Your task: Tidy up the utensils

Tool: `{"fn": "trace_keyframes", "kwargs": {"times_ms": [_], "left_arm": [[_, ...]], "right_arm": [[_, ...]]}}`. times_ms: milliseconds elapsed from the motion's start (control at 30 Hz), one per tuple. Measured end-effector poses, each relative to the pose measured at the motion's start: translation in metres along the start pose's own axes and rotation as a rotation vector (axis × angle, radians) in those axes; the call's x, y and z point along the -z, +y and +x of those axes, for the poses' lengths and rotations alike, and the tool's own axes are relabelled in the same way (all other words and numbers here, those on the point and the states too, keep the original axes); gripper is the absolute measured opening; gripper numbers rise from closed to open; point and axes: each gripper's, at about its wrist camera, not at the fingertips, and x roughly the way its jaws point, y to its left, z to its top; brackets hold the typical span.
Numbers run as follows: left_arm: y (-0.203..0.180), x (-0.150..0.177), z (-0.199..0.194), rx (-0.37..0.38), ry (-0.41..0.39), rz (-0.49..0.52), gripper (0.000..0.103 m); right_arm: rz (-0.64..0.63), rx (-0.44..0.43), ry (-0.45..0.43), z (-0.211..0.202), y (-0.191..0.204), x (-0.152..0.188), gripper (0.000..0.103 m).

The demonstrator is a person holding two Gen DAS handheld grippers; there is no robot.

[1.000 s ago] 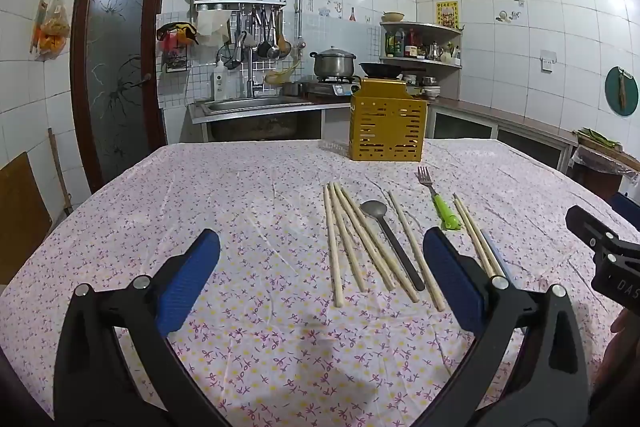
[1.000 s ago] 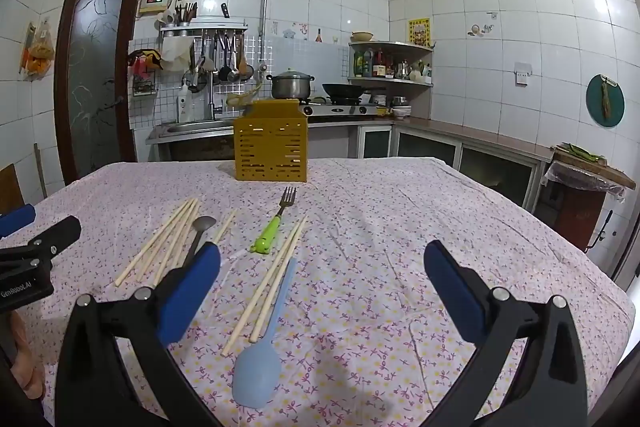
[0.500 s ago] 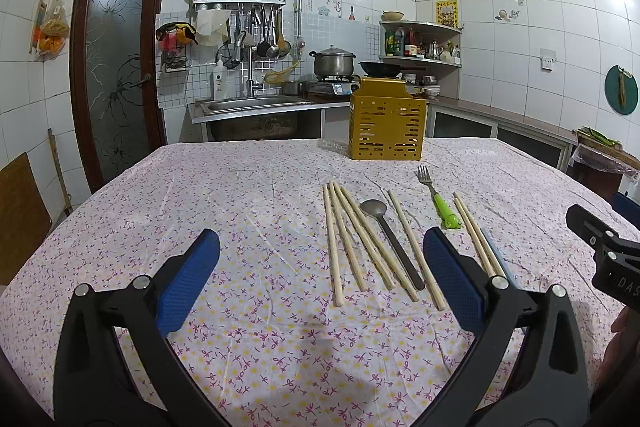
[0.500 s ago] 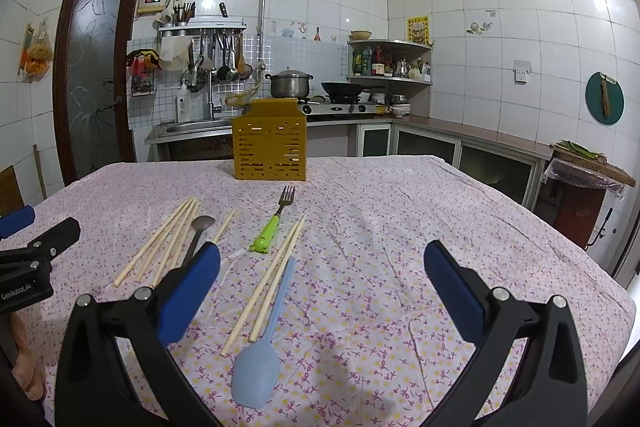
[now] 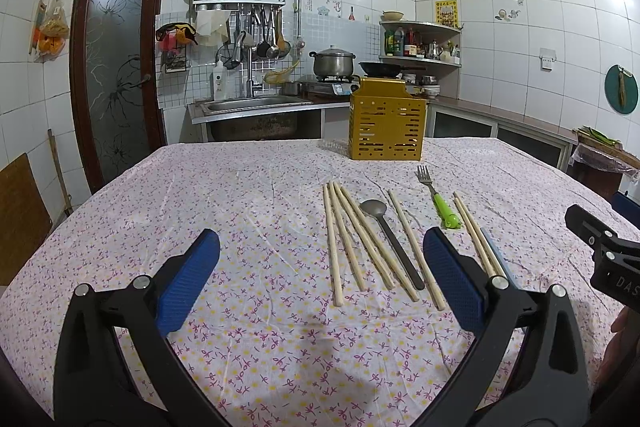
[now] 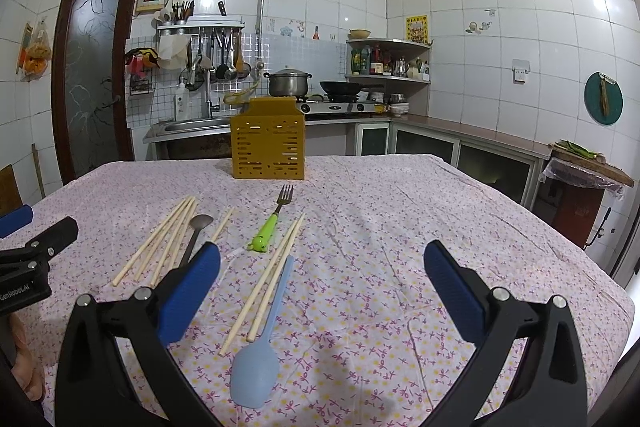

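A yellow slotted utensil holder [image 5: 386,125] [image 6: 269,145] stands upright at the far side of the table. Before it lie several wooden chopsticks [image 5: 352,239] [image 6: 160,243], a dark metal spoon [image 5: 390,237] [image 6: 196,231], a green-handled fork [image 5: 438,197] [image 6: 272,223], one more chopstick pair [image 6: 266,279] and a light blue spoon [image 6: 260,343]. My left gripper [image 5: 320,279] hovers open over the cloth, left of and nearer than the chopsticks. My right gripper [image 6: 322,287] hangs open too, with the blue spoon between its fingers' lines, untouched.
The table carries a floral pink cloth [image 5: 240,211]. Behind it run a sink counter [image 5: 256,105], a stove with a pot [image 5: 334,65] and a wok, and a corner shelf of bottles. A dark door [image 5: 116,67] is at the left.
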Motion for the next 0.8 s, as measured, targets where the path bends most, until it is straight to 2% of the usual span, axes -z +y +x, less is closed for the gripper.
{"fn": "trace_keyframes", "kwargs": {"times_ms": [800], "left_arm": [[-0.0008, 0.0004, 0.0004, -0.001, -0.001, 0.002, 0.098]], "right_arm": [[-0.004, 0.002, 0.006, 0.0, 0.0018, -0.0002, 0.099]]}}
